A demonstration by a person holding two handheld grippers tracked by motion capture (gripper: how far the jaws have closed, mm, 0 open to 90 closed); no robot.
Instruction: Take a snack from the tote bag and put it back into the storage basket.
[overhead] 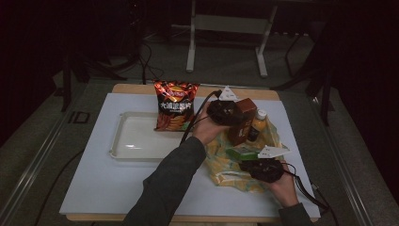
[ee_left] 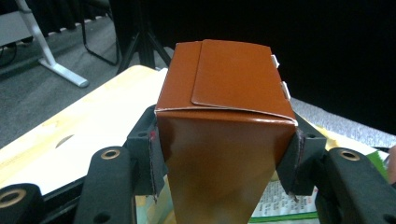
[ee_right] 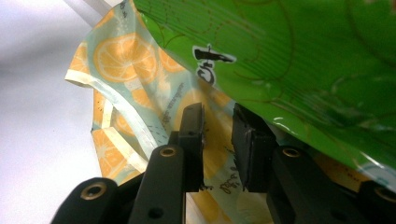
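Note:
My left gripper [ee_left: 225, 140] is shut on a brown carton [ee_left: 229, 84], one pad on each side just under its folded top. In the high view the carton [overhead: 243, 117] stands upright over an orange-print bag [overhead: 226, 167], with the left gripper [overhead: 228, 113] on its left side. A juice bottle [overhead: 258, 123] with a white cap stands right behind the carton. A green packet [overhead: 241, 153] lies on the bag. My right gripper [overhead: 261, 169] sits low at the bag's near right part. Its jaws [ee_right: 218, 116] are nearly together on the bag's film [ee_right: 121, 60], under the glossy green packet [ee_right: 303, 60].
A white tray [overhead: 127, 153] lies on the left of the white board [overhead: 94, 188]. A red chips bag [overhead: 175, 106] stands upright at the tray's far right edge. Beyond the table are a metal frame's legs [overhead: 190, 52] and dark floor.

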